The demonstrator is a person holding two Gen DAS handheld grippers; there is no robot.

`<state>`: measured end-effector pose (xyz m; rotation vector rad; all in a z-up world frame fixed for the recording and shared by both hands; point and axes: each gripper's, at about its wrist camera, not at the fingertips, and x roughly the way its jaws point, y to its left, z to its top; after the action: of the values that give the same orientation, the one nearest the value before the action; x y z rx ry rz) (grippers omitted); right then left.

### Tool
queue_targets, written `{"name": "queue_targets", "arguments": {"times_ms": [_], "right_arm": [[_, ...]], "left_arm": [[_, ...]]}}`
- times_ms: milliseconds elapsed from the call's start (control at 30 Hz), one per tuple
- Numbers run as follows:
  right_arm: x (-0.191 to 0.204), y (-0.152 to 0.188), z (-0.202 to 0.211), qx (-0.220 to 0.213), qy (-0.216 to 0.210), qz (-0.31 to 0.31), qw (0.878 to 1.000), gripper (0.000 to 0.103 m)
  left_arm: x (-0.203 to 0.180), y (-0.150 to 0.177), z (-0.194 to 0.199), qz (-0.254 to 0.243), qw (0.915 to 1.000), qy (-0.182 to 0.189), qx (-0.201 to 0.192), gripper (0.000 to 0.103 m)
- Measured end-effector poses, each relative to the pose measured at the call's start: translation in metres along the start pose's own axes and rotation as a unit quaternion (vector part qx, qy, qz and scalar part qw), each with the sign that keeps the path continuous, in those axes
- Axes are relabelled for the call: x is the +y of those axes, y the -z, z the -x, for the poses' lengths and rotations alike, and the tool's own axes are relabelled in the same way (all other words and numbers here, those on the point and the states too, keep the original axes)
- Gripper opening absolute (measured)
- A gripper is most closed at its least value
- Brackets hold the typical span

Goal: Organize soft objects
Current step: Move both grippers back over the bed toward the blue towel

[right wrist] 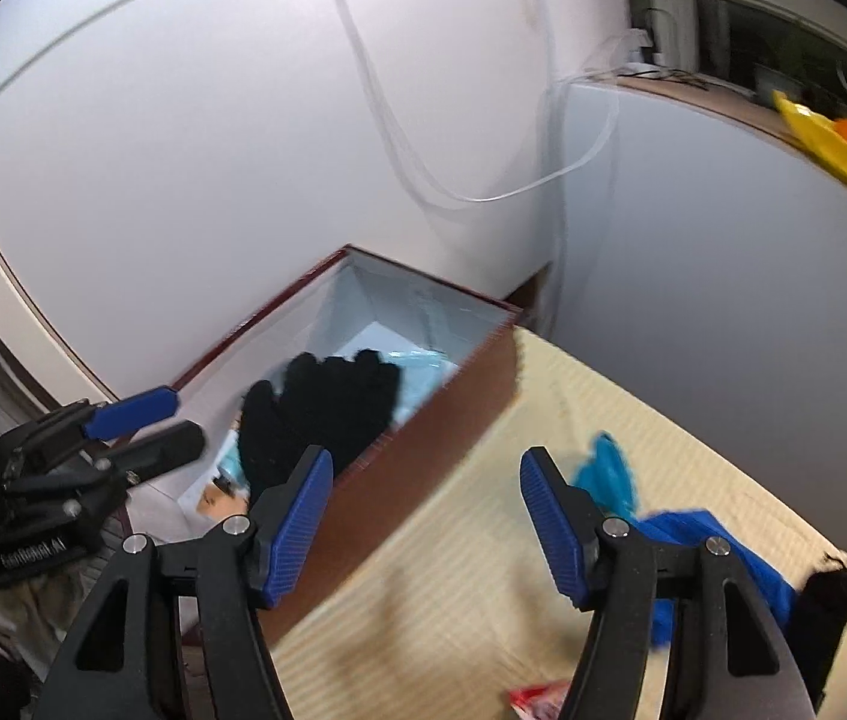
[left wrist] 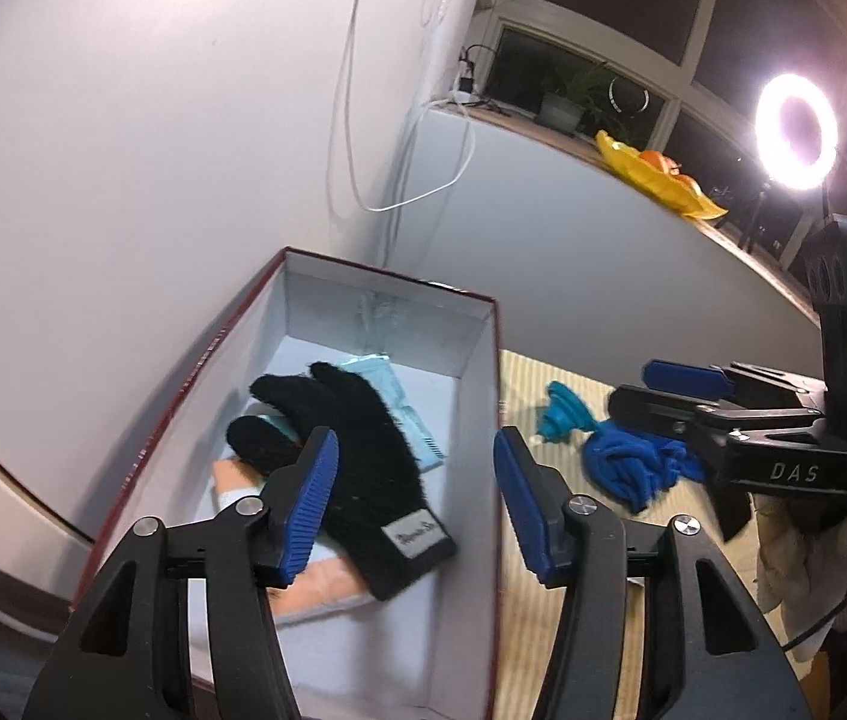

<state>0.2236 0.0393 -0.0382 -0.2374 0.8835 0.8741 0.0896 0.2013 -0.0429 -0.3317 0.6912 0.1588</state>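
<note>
One black glove (left wrist: 351, 456) already lies inside the box (left wrist: 477, 396); both the left gripper (left wrist: 417, 504) and right gripper (right wrist: 423, 522) gape empty, while blue cloths (left wrist: 633, 468) wait on the mat (left wrist: 543, 630) beside the box.

Both tools are matt black plastic frames with triangular cut-outs and round silver screw heads at the pivots. The left gripper (left wrist: 417, 504) and the right gripper (right wrist: 426, 525) carry ribbed blue pads on the inner faces of their fingers (left wrist: 309, 510). Seen from the side, one body bears pale lettering, "DAS", the other a small printed word too blurred to read. The hand (left wrist: 807, 564) on the right gripper wears a cream, fleecy glove.
</note>
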Motion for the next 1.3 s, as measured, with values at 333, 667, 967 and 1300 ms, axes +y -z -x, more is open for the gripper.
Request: {"name": "queue_targets", "arguments": {"times_ms": [333,667,967,1300], "right_arm": [[-0.083,0.053,0.076,-0.027,0.025,-0.075,0.997,0.063],[-0.155,0.117,0.129,-0.043,0.05,-0.157,0.985,0.063],[-0.194,0.15,0.141,-0.045,0.053,-0.199,0.978,0.063],[-0.234,0.175,0.139,-0.028,0.044,-0.239,0.97,0.063]], "left_arm": [[-0.039,0.013,0.008,-0.02,0.999,0.039,0.003,0.056],[-0.086,0.037,0.006,-0.048,0.995,0.084,0.024,0.061],[-0.122,0.06,-0.019,-0.061,0.9904,0.107,0.062,0.061],[-0.153,0.082,-0.04,-0.115,0.982,0.11,0.103,0.068]]}}
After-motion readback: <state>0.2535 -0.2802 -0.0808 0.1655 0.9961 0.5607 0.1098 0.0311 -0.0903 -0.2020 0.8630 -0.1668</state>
